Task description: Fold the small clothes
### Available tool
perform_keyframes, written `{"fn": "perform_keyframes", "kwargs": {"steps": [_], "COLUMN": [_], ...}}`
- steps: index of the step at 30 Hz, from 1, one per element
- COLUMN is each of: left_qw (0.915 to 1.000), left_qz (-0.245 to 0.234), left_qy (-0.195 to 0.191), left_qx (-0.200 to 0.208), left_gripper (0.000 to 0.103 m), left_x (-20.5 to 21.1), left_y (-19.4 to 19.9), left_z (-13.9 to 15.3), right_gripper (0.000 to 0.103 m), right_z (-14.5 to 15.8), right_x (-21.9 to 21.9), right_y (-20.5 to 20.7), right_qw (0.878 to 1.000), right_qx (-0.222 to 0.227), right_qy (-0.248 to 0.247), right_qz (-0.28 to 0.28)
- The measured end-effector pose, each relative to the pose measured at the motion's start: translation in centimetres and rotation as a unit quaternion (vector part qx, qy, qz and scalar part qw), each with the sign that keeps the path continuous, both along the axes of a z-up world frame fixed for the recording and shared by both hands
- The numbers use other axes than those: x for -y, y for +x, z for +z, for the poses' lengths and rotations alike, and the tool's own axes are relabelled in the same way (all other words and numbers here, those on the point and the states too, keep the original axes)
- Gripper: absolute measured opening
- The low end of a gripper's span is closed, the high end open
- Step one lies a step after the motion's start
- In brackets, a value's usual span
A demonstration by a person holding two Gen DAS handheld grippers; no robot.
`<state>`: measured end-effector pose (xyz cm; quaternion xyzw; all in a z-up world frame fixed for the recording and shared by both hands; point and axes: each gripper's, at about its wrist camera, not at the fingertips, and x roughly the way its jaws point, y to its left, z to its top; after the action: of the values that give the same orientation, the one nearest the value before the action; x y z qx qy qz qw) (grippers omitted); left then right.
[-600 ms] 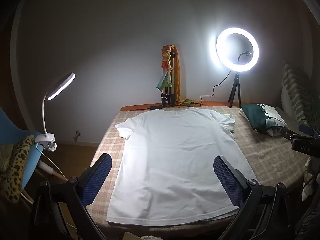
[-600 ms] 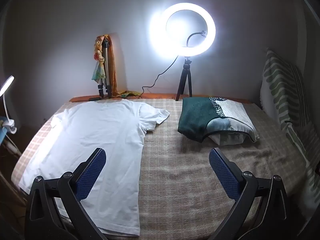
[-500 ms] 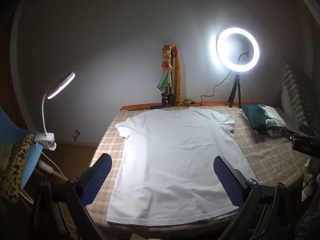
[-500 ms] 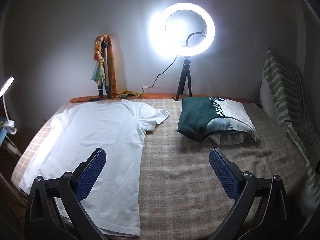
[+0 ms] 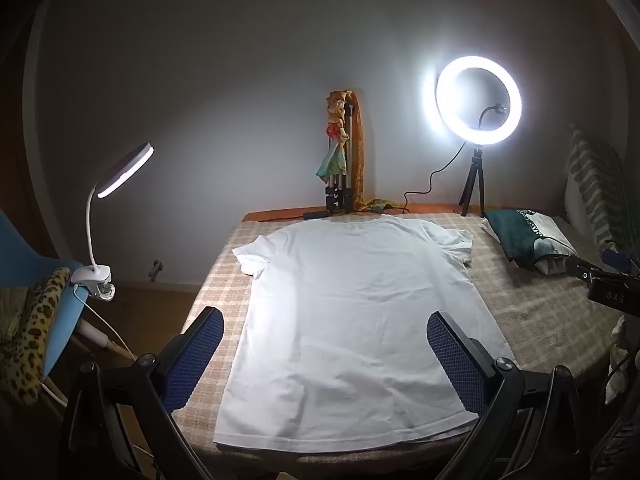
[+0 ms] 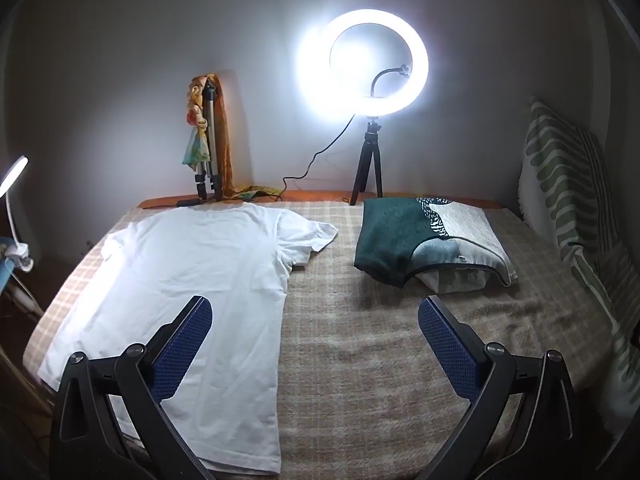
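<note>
A white T-shirt (image 5: 352, 312) lies flat and spread on the checked cloth of the table (image 5: 532, 312), collar at the far end, hem at the near edge. It also shows in the right wrist view (image 6: 192, 280), on the left half of the table. My left gripper (image 5: 326, 352) is open and empty, above the shirt's lower part, short of the near edge. My right gripper (image 6: 314, 344) is open and empty, above the shirt's right side edge and the bare cloth (image 6: 400, 360).
A pile of folded dark green and white clothes (image 6: 432, 240) lies at the far right. A ring light on a tripod (image 6: 376, 68) and a wrapped tripod (image 6: 210, 144) stand at the back. A clip lamp (image 5: 120, 168) is left of the table, a striped pillow (image 6: 568, 184) on the right.
Nothing has visibly changed beyond a very slight shift of the left wrist view. Both grippers stay open and the shirt lies as before.
</note>
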<state>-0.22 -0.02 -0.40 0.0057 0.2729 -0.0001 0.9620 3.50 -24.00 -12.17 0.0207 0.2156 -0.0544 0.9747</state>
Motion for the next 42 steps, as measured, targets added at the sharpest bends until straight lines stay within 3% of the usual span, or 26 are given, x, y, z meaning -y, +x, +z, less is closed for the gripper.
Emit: {"fn": "perform_keyframes", "kwargs": {"steps": [42], "left_qw": [1.0], "left_qz": [0.003], "left_qy": [0.007], "left_qx": [0.006], "left_gripper": [0.103], "left_x": [0.07], "left_y": [0.14], "left_z": [0.17], "right_gripper": [0.103], "right_z": [-0.04], "right_x": [0.27], "right_y": [-0.03], "right_qw": [1.0], "right_qx": [0.003], "right_qy": [0.004], "right_qz": [-0.002]}}
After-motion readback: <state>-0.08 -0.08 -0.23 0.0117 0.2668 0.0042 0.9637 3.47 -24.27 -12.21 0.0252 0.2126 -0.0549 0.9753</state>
